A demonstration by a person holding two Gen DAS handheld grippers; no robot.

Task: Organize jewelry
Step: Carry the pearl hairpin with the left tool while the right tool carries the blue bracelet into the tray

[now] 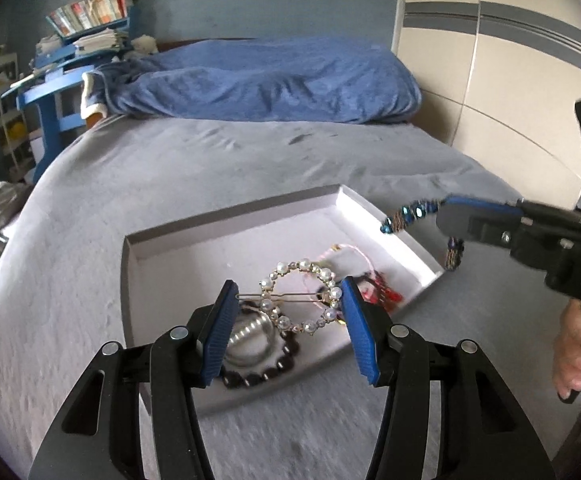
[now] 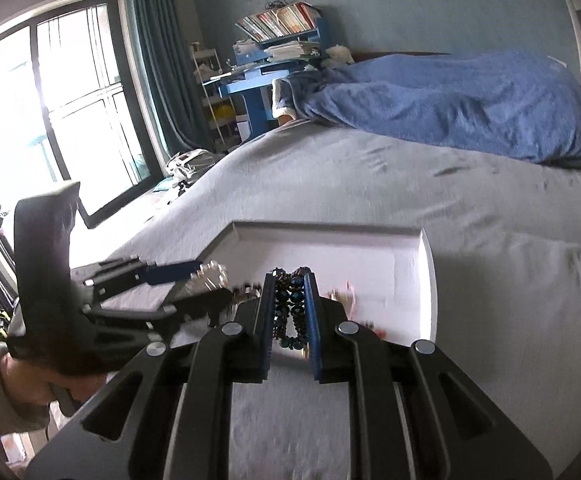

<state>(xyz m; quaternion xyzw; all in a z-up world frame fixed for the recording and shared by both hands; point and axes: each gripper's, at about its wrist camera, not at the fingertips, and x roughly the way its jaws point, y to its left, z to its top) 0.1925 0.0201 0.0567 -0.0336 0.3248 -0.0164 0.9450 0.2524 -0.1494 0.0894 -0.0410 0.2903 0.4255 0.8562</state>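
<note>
A shallow white box (image 1: 162, 252) lies on the grey bed. In it are a silver bangle (image 1: 250, 340), a dark bead bracelet (image 1: 266, 374), and pink and red pieces (image 1: 374, 292). My left gripper (image 1: 290, 298) holds a round pearl hair clip (image 1: 304, 300) between its blue pads, above the box's near part. My right gripper (image 2: 289, 304) is shut on a blue beaded bracelet (image 2: 290, 304) at the box's near edge (image 2: 428, 280). In the left wrist view the bracelet (image 1: 410, 214) hangs over the box's right rim.
A rumpled blue blanket (image 1: 270, 80) lies at the bed's far end. A blue desk with books (image 1: 70, 52) stands at far left. A wardrobe (image 1: 490, 60) lines the right side. A window (image 2: 50, 100) is to the left in the right wrist view.
</note>
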